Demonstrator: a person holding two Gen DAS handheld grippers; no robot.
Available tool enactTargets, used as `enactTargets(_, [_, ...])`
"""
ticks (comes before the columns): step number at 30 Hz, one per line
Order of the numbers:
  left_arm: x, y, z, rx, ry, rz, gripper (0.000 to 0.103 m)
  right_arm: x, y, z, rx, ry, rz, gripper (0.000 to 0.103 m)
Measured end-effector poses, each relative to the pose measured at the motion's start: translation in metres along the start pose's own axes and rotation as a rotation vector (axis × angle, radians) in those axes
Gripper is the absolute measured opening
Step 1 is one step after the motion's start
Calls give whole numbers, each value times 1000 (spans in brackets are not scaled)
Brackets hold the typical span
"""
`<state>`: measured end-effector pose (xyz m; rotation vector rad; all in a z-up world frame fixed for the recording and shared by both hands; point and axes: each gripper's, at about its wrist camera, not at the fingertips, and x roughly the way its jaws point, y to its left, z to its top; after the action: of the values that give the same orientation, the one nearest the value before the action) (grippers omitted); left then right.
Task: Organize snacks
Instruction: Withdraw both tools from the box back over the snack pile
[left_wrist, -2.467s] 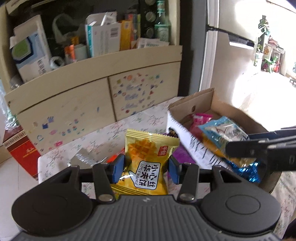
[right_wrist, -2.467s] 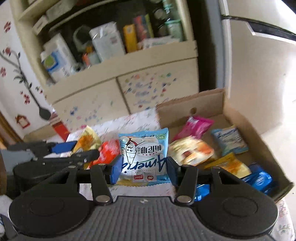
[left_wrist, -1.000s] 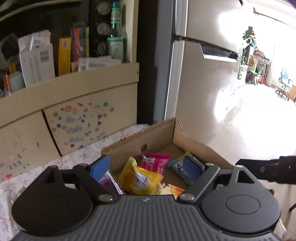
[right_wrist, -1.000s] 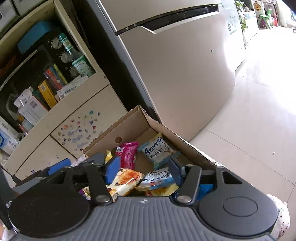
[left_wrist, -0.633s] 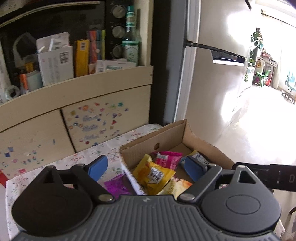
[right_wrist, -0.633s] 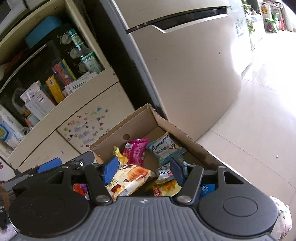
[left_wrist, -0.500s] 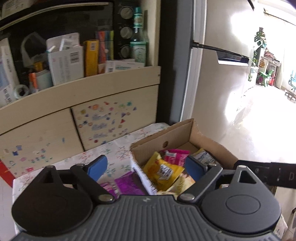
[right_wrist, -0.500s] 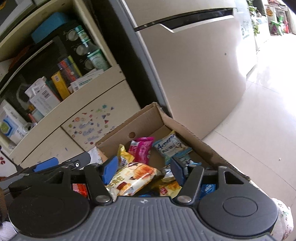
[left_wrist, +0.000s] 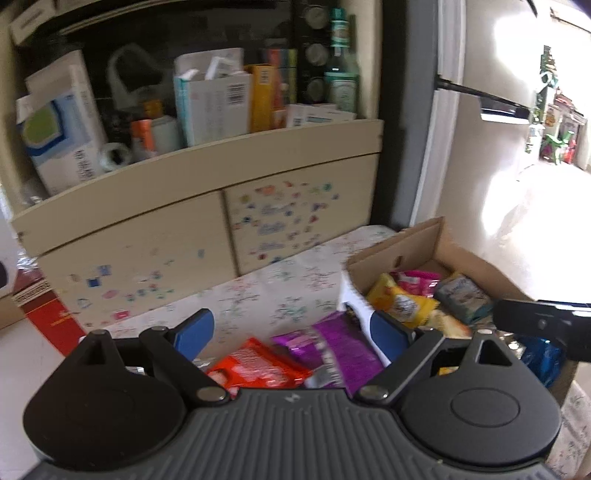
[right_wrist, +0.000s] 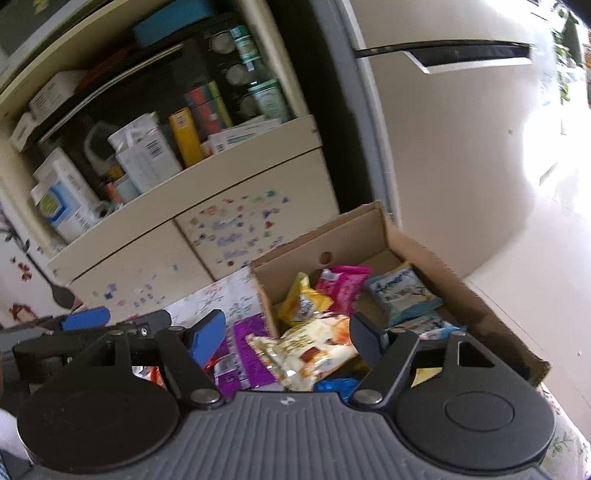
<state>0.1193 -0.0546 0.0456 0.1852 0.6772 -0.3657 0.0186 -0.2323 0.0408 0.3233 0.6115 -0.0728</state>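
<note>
A cardboard box (left_wrist: 421, 240) (right_wrist: 354, 229) stands on the right of the table and holds several snack packets: a yellow one (left_wrist: 400, 301) (right_wrist: 304, 299), a pink one (left_wrist: 415, 278) (right_wrist: 341, 282) and a pale blue one (left_wrist: 463, 295) (right_wrist: 402, 291). A purple packet (left_wrist: 343, 347) (right_wrist: 245, 350) and a red packet (left_wrist: 258, 363) lie on the table left of the box. My left gripper (left_wrist: 291, 332) is open and empty above them. My right gripper (right_wrist: 286, 338) is open and empty over the box's near left corner, above a cream and orange packet (right_wrist: 310, 347).
A floral cloth (left_wrist: 266, 288) covers the table. Behind it stands a beige cabinet (left_wrist: 207, 210) with boxes and bottles on its shelf. A fridge (right_wrist: 461, 147) stands to the right. A red box (left_wrist: 48, 314) sits on the floor at the left.
Both grippers let go of their packets, the yellow waffle and the pale blue one, which now lie in the box. Both have since swung left, away from the box; the left now faces the packets on the table.
</note>
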Motion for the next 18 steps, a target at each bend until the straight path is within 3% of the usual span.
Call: enactTargets(18, [10,100,-26,-120,68,175,92,23,49,-18,-133,80,98,80])
